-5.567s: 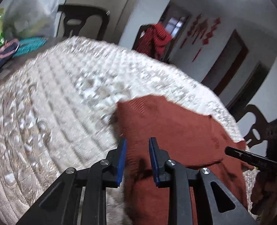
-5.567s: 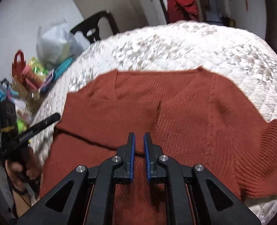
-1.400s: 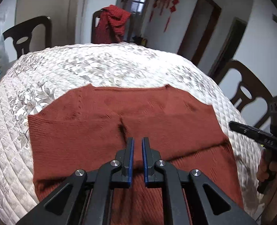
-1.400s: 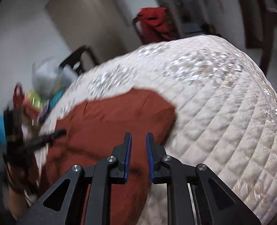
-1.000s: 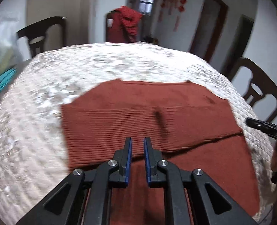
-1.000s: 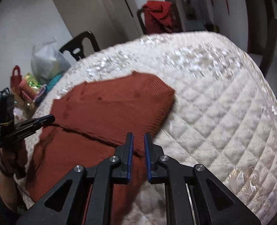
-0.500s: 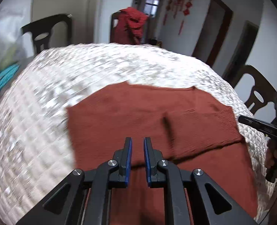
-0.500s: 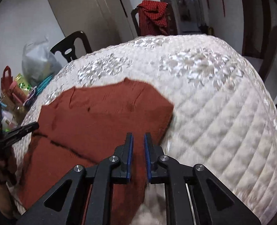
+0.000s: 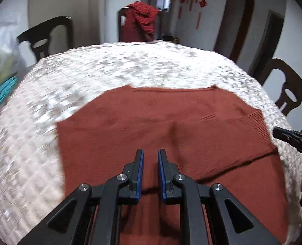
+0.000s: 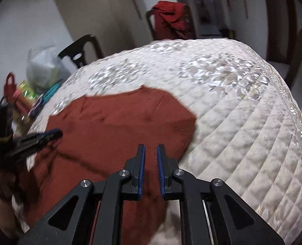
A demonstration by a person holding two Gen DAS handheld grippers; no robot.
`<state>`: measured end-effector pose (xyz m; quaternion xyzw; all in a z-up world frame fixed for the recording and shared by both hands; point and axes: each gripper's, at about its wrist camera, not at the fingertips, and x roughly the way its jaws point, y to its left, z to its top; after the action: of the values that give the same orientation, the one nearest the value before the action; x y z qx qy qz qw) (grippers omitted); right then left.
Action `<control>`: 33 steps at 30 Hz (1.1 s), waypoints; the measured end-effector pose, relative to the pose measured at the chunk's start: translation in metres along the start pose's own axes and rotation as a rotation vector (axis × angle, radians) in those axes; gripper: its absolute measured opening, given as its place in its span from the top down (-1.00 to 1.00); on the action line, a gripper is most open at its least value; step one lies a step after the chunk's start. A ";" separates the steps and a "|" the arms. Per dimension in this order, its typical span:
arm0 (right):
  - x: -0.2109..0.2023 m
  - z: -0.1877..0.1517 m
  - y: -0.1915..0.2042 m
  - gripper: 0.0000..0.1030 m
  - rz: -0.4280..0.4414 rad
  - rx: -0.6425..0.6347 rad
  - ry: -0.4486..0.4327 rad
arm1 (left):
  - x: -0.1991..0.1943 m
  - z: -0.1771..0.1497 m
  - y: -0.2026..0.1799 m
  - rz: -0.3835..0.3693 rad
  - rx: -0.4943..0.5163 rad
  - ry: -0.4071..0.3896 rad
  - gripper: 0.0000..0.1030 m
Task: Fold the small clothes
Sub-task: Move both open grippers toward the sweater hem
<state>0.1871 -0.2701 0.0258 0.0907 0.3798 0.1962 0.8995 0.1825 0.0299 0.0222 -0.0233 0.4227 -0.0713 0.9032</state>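
L gripper (image 9: 150,173) hovers over rust-red sweater (image 9: 171,126), fingers slightly apart, nothing btwn them. R gripper (image 10: 150,169) over sweater's right edge, same narrow gap, empty. Sweater lies folded flat on quilted white table cover (image 9: 48,94), long axis running left-right, straight folded edge facing far side. Beyond: chair w/ red garment (image 9: 140,20); plastic bag (image 10: 44,69), contents unclear.

Sweater (image 9: 171,122): rust-red knit, matt, ribbed. Table (image 10: 243,122) cover: quilted cream cloth, satiny sheen. Left tongs (image 9: 150,159): matt black plastic, blue pads.
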 end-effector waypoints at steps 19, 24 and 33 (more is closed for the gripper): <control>-0.067 -0.060 0.001 0.22 0.126 0.019 -0.008 | -0.091 -0.079 0.039 -0.069 -0.071 -0.104 0.20; -0.075 -0.095 -0.003 0.22 0.191 0.106 0.011 | -0.094 -0.114 0.042 -0.102 -0.112 -0.074 0.19; -0.068 -0.133 0.008 0.21 0.274 0.190 0.060 | -0.099 -0.148 0.029 -0.186 -0.180 -0.073 0.09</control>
<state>0.0459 -0.2896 -0.0207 0.2204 0.4075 0.2829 0.8398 0.0099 0.0759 -0.0007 -0.1460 0.3900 -0.1157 0.9018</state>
